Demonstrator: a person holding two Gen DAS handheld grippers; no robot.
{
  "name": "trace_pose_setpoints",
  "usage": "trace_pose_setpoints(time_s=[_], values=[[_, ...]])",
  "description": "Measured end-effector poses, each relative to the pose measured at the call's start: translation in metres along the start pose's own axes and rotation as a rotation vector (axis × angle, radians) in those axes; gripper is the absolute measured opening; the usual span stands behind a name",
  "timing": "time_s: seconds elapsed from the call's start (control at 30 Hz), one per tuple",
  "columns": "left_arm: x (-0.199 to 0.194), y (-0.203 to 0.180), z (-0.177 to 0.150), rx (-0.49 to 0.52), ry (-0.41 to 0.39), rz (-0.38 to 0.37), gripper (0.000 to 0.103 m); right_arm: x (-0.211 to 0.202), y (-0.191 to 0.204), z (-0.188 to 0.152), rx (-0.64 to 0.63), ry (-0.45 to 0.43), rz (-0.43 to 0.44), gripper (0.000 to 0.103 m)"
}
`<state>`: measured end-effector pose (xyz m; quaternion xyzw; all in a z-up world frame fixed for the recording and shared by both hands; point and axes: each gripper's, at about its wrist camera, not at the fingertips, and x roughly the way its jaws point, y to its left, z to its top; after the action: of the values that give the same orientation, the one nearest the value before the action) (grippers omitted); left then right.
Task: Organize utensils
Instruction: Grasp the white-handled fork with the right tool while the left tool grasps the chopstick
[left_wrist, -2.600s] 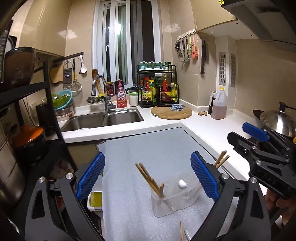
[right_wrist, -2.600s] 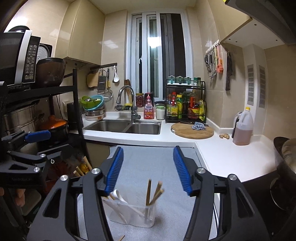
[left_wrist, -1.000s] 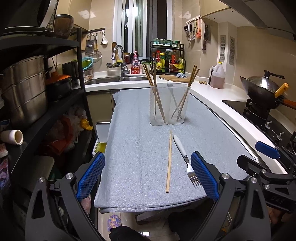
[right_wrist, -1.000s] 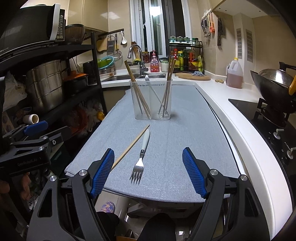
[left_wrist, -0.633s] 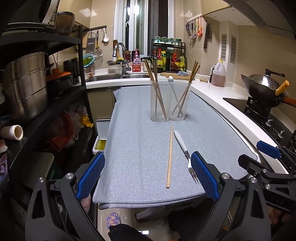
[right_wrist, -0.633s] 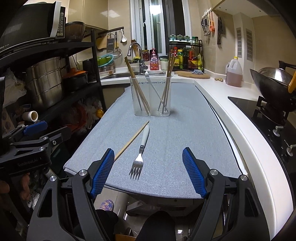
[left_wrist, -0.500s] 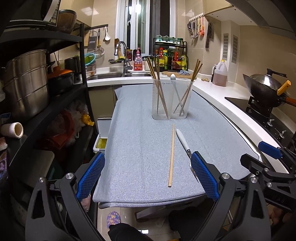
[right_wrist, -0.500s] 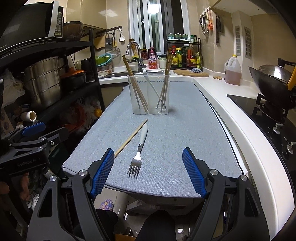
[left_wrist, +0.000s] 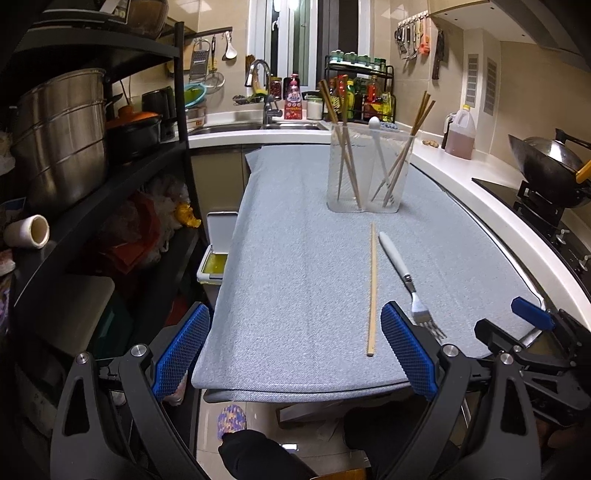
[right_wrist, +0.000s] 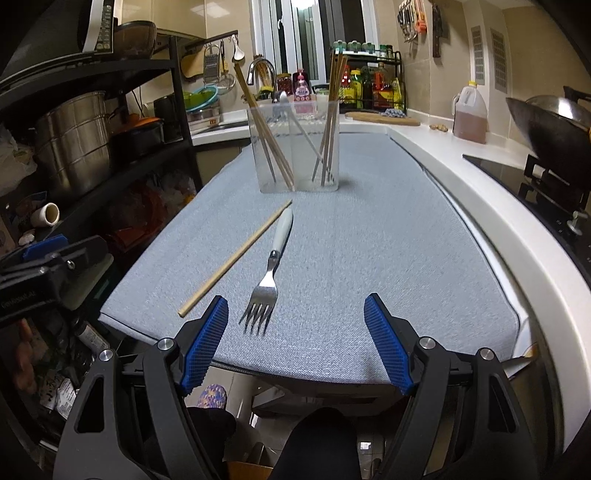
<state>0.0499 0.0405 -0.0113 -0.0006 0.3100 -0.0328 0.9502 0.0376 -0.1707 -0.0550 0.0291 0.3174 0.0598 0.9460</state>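
A clear plastic holder (left_wrist: 365, 173) (right_wrist: 297, 147) stands on the grey mat, holding several wooden chopsticks and a white-handled utensil. In front of it lie one loose chopstick (left_wrist: 372, 291) (right_wrist: 236, 256) and a white-handled fork (left_wrist: 404, 275) (right_wrist: 271, 269), tines toward me. My left gripper (left_wrist: 295, 349) is open at the mat's near edge, its right pad close to the fork's tines. My right gripper (right_wrist: 295, 341) is open with nothing between its fingers, just short of the fork's tines. Each gripper's body shows at the side of the other view.
The grey mat (left_wrist: 295, 258) covers a narrow table. A black shelf rack (left_wrist: 92, 166) with steel pots stands at the left. White counter, stove and wok (left_wrist: 550, 166) lie to the right; sink (left_wrist: 236, 127) and bottle rack at the back. A person's legs and slipper show below.
Both grippers have pulled back from above the holder to the mat's near edge, then sunk lower. The fork and chopstick now look nearer in the right wrist view. Both stay open.
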Motion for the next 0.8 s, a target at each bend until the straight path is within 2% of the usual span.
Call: trace_pose_setpoints(time_s=[0.23, 0.43, 0.47, 0.5, 0.63, 0.8], values=[[0.011, 0.011, -0.002, -0.028, 0.033, 0.026, 0.091, 0.035, 0.005, -0.01, -0.002, 0.029, 0.051, 0.064], [0.015, 0.009, -0.002, -0.021, 0.045, 0.031, 0.091, 0.058, 0.015, -0.014, -0.019, 0.049, 0.055, 0.055], [0.016, 0.009, -0.002, -0.019, 0.047, 0.031, 0.091, 0.059, 0.017, -0.016, -0.031, 0.028, 0.045, 0.054], [0.016, 0.009, -0.003, -0.017, 0.048, 0.031, 0.091, 0.061, 0.019, -0.017, -0.045, 0.025, 0.04, 0.052], [0.02, 0.009, -0.005, -0.017, 0.059, 0.03, 0.091, 0.059, 0.023, -0.023, -0.073, -0.024, 0.047, 0.024], [0.025, 0.006, -0.007, -0.02, 0.073, 0.022, 0.091, 0.056, 0.016, -0.027, -0.075, -0.054, 0.049, 0.022]])
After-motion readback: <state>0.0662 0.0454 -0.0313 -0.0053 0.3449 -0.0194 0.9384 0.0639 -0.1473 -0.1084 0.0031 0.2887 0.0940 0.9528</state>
